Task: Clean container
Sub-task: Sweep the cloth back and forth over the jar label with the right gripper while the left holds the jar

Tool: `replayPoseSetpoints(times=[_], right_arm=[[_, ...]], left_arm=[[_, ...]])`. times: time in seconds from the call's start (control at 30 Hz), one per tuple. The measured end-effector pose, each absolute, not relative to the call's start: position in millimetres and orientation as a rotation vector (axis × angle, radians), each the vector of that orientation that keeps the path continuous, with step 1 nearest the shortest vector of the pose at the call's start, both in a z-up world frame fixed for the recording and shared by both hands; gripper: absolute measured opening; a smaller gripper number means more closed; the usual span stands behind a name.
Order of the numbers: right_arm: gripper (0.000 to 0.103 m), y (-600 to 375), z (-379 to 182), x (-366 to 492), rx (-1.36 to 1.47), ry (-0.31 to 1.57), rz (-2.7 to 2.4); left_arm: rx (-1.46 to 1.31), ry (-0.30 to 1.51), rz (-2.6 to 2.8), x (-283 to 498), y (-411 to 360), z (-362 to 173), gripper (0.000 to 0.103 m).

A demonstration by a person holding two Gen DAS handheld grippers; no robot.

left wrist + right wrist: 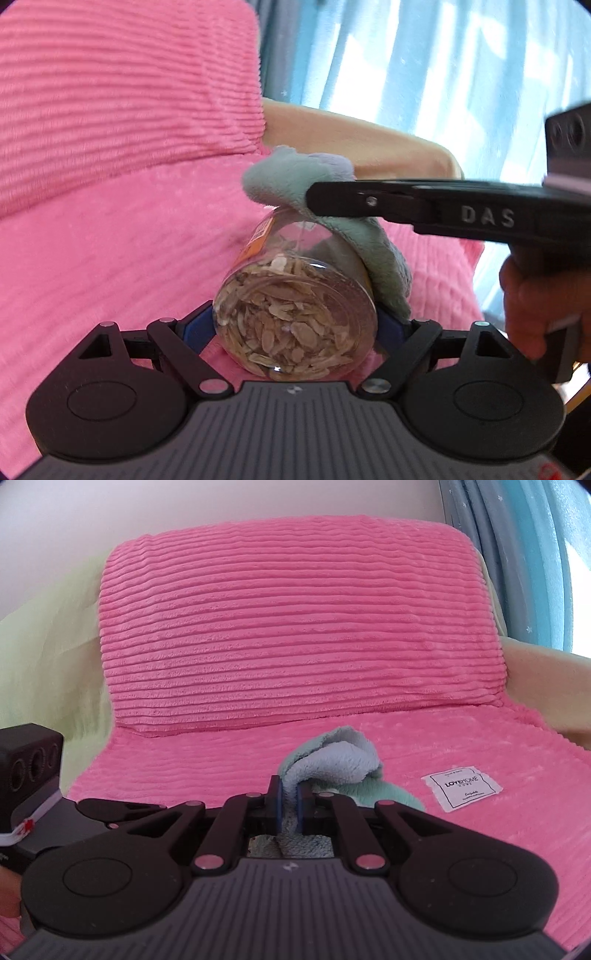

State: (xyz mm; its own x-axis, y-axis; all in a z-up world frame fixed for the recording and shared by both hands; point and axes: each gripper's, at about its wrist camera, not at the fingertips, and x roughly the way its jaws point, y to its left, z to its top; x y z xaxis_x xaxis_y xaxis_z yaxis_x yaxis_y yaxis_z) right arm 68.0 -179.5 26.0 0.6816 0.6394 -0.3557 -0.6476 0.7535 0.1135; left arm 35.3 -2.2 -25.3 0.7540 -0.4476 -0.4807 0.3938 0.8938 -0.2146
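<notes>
A clear plastic jar [295, 317] full of pale dried flakes, with an orange label, lies sideways with its base toward the left wrist camera. My left gripper [295, 325] is shut on the jar near its base, blue pads on either side. A pale green-blue cloth [295, 181] drapes over the jar's upper right side. My right gripper [314, 197] comes in from the right, shut on that cloth and pressing it onto the jar. In the right wrist view the cloth [332, 764] bunches out between the right gripper [290, 797] and hides the jar.
A pink ribbed cushion [295, 627] leans on the back of a cream armchair [546, 686], over a pink plush blanket [498, 849] with a white label [463, 786]. Blue curtains [443, 62] hang behind. A person's hand [539, 306] holds the right gripper's handle.
</notes>
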Motion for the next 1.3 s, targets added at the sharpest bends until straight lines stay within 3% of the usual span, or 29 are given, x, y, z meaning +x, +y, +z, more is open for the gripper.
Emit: replayPoseSetpoints(times=[0.13, 0.4, 0.67, 1.0, 1.3], right_arm=[[0.006, -182.0, 28.9, 68.5, -0.018, 0.401, 0.714], [0.006, -182.2, 27.2, 68.4, -0.069, 0.382, 0.666], [0.006, -176.0, 30.8, 42.8, -0.06, 0.401, 0.898], [0.005, -193.7, 24.9, 78.5, 0.027, 0.409, 0.713], [0.005, -190.8, 25.7, 74.6, 0.016, 0.409, 0.727]], left_arm=[[-0.045, 0.527, -0.454, 30.8, -9.9, -23.2, 0.086], [0.365, 0.421, -0.381, 12.0, -54.2, -22.3, 0.086], [0.352, 0.435, -0.376, 9.4, -55.8, -25.3, 0.086], [0.336, 0.446, -0.382, 26.6, -37.7, -23.2, 0.086], [-0.051, 0.507, -0.445, 47.1, 14.5, -13.6, 0.086]])
